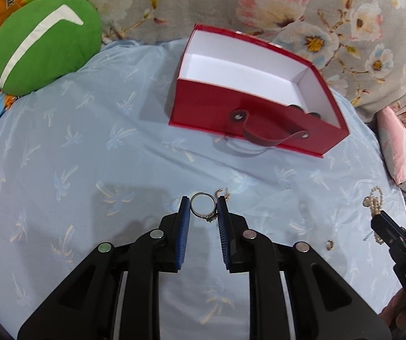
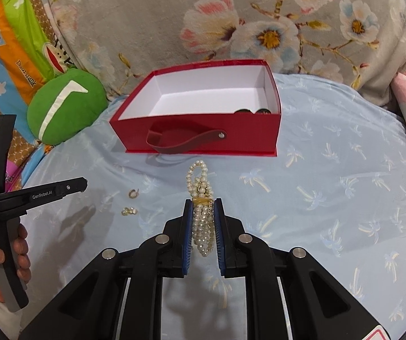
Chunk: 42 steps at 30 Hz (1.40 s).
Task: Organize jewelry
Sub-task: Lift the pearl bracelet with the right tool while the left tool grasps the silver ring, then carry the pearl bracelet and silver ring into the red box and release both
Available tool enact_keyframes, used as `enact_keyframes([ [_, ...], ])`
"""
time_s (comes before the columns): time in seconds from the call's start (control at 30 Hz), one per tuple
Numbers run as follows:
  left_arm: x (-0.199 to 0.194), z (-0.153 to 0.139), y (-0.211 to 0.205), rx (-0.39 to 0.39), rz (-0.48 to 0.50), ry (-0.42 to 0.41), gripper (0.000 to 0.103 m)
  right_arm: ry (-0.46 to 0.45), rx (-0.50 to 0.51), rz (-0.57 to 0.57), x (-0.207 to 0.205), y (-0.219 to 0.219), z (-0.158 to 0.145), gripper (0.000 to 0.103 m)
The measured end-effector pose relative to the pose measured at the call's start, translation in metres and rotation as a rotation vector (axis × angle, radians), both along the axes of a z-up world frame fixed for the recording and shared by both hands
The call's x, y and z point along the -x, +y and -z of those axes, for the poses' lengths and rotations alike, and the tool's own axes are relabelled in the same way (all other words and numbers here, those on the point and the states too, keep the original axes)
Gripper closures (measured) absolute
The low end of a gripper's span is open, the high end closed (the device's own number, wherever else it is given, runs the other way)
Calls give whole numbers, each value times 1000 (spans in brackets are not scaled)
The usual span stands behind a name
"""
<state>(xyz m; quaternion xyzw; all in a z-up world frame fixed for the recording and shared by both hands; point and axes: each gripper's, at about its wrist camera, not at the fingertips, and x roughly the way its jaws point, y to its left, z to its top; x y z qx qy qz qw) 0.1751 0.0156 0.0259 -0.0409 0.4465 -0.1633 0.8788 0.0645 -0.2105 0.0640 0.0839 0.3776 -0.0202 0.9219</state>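
Left wrist view, left to right: green cushion (image 1: pixel 42 44) at the far left edge of the pale blue bedsheet (image 1: pixel 89 153). Left gripper (image 1: pixel 203 208) narrow, its blue pads pinching a silver ring (image 1: pixel 203 205), the ring's stone setting low against the right pad. Small gold earring (image 1: pixel 222 192) on the sheet just beyond the tips. Red box (image 1: pixel 256 119), open, white inside, strap handle facing the camera, well beyond the ring. Another small earring (image 1: pixel 329 244) on the sheet at right, near the right gripper's tip.

Right wrist view, left to right: a hand (image 2: pixel 1 257) grips the left tool's handle. Two small gold pieces (image 2: pixel 129 211) lie on the sheet between the tools. Right gripper (image 2: pixel 203 208) narrow, clamped on a bundled pearl necklace (image 2: pixel 201 195), loops showing above and below the pads. Red box straight ahead, dark round items (image 2: pixel 253 111) in its right corner.
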Motion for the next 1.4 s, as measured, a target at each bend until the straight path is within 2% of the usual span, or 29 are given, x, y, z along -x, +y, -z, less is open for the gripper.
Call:
enact_keyframes([
  [0.17,4,-21,-4,14,21,-34,84,-44,12,-8,1,2,-17,90],
  [0.43,-8,-60,-13,22,30,-135,84,-139,44,-23,-17,-2,-50,90],
  [0.8,-60,-100,-41,-8,40,-259,84,-250,71,-21,-75,-20,-92,90],
  [1.0,-105,-108,-66,-34,47,-303,84,-271,84,-31,-130,-27,-103,90],
  [1.1,-131,-107,-78,-35,52,-299,84,-267,85,-34,-156,-27,-102,90],
  [1.4,-193,-89,-109,-72,49,-275,84,-233,109,-37,-220,-29,-83,90],
])
